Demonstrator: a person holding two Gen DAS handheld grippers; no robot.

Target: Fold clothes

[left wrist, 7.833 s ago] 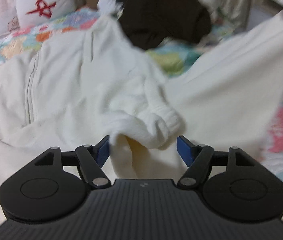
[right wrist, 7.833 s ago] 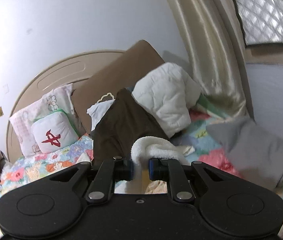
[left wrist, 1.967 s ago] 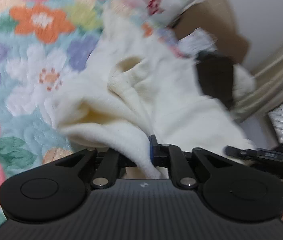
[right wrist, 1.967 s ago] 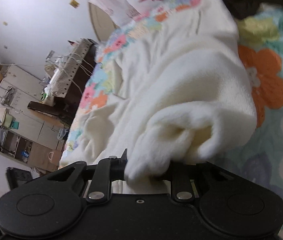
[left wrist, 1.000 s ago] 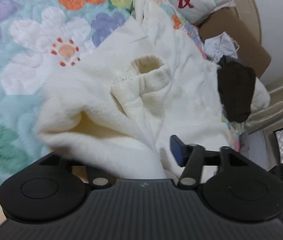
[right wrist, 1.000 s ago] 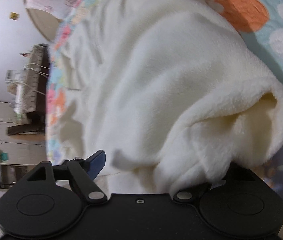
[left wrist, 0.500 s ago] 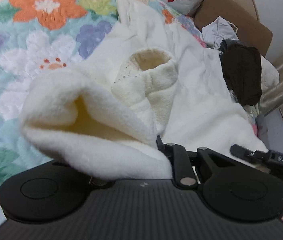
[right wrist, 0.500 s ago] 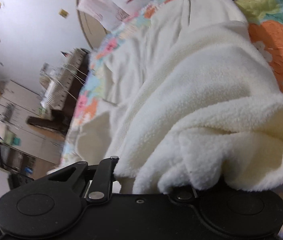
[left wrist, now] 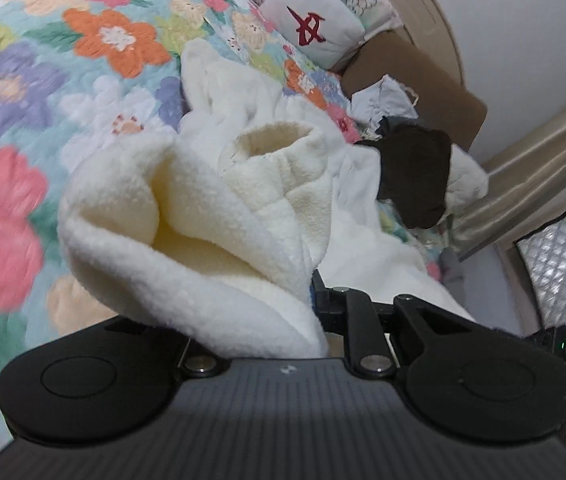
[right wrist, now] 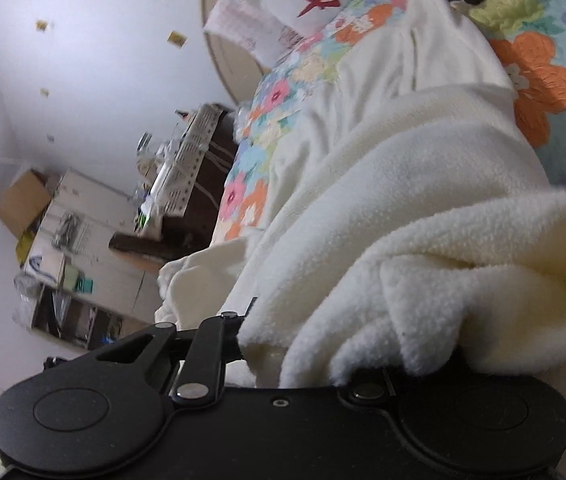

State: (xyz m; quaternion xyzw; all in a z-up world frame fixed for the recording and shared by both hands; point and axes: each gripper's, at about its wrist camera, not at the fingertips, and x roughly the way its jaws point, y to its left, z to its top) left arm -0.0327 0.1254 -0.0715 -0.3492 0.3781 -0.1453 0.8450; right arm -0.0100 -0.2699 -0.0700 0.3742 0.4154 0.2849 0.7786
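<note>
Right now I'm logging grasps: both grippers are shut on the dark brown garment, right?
Wrong garment. Both the left gripper and right gripper are shut on the cream fleece; the left wrist view shows the dark brown garment lying untouched farther up the bed.

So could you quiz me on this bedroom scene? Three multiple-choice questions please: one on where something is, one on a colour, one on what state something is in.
1. Where does the dark brown garment lie?
A. On the floor
B. On the bed near the headboard, beyond the cream fleece
C. Inside a drawer

2. What colour is the symbol on the small white pillow?
A. Blue
B. Green
C. Red

3. What is the left hand-held gripper doing?
A. Shut on the cream fleece garment
B. Open, touching nothing
C. Holding a hanger

Answers:
1 B: in the left wrist view it sits past the fleece, by the brown headboard cushion.
2 C: the mark shows red in both views.
3 A: fleece bunches between its closed fingers; the right hand-held gripper grips the same garment.
</note>
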